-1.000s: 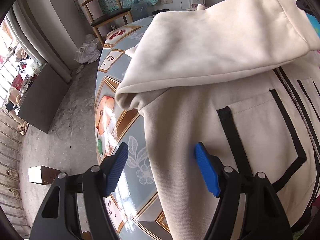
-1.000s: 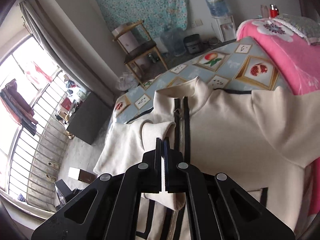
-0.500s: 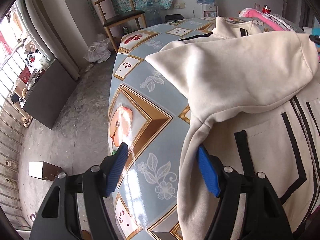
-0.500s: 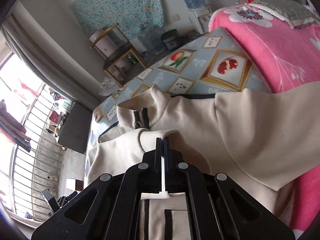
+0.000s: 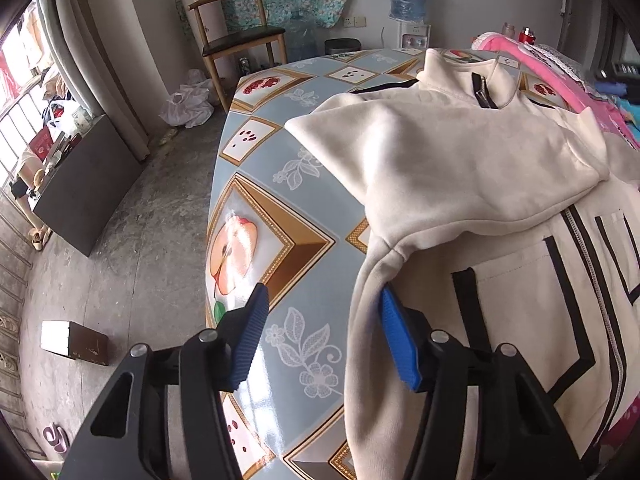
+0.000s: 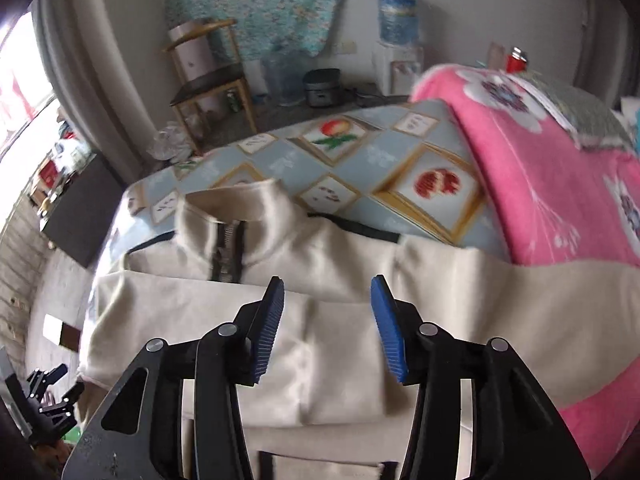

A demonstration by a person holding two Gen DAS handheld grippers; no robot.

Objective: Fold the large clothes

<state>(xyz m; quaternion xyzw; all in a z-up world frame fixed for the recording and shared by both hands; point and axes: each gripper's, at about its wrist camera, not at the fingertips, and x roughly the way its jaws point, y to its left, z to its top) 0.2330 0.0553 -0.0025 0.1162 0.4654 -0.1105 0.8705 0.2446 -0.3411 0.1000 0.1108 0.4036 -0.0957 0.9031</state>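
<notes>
Closing left gripper (image 5: 320, 340) – empty | right gripper (image 6: 326, 328) opening – blurred jacket (image 6: 340, 360) below

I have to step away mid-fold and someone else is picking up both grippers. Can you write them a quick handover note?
Left gripper: jaws closing, one pad against the cream jacket's side edge, nothing clamped.
Right gripper: jaws opening above the sleeve cuff, no longer pinching it.
The jacket lies front up, zipped, on the fruit-print table, collar at the far end.
Done: one sleeve folded across the chest.
Left: the other sleeve, then the body folds.
</notes>
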